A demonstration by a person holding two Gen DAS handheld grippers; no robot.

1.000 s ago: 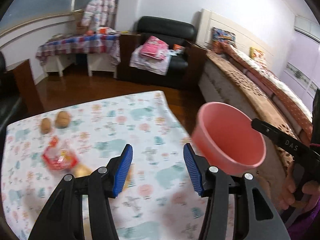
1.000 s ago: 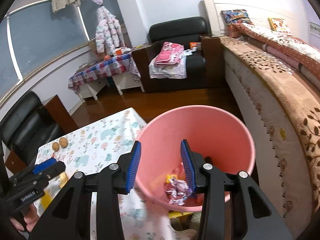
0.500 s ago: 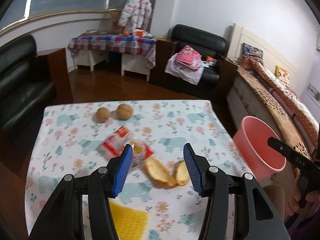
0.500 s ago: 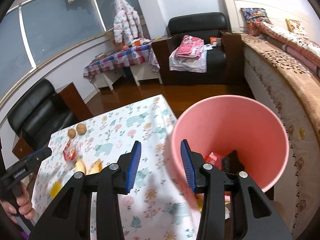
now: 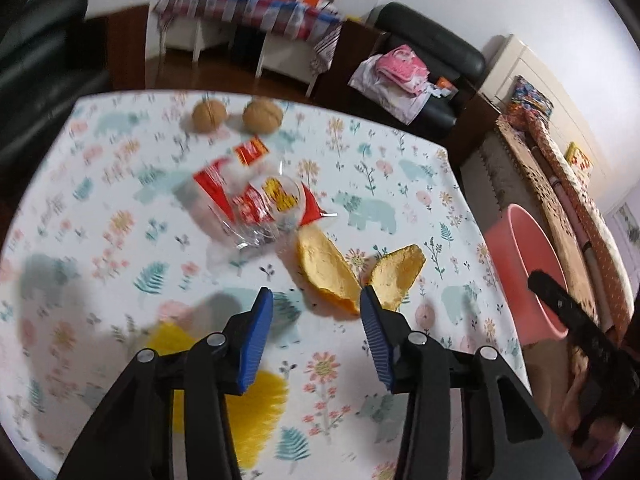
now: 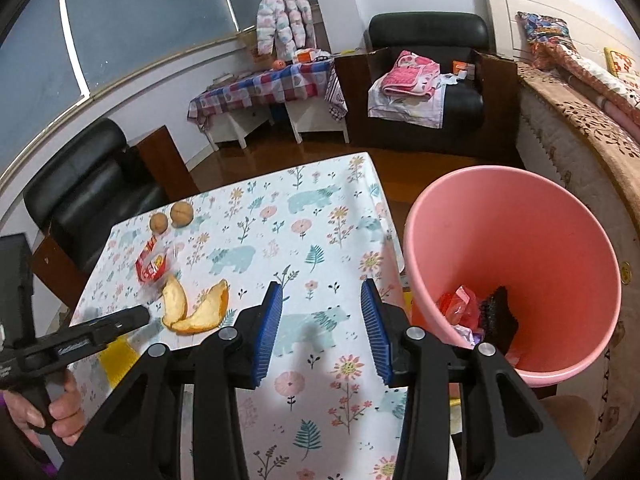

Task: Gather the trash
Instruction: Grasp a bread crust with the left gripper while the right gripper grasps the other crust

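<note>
The left gripper (image 5: 316,300), black with blue ribbed pads, hangs over the table covered by a white floral and bear-print cloth (image 5: 100,208). Its jaws have just been closing but stand apart, with nothing between them. The two curled orange-yellow peel pieces (image 5: 324,272) lie on the cloth just beyond the pad tips; the right pad tip overlaps the nearer edge of the peel in the left wrist view, and contact cannot be confirmed. The crumpled clear-and-red plastic snack wrapper (image 5: 256,196) lies farther out, touching the far end of the peel. Two brown walnuts (image 5: 236,116) sit near the far table edge, well apart from the gripper. A flat yellow patch (image 5: 256,412) lies beneath the left finger.

The right gripper (image 6: 322,312) hangs over the table's near right portion, jaws parted and empty. The round pink plastic bin (image 6: 512,240) stands just beside the table's right edge, to the right of this gripper, holding red wrapper scraps (image 6: 460,304) and a dark item (image 6: 498,316).
</note>
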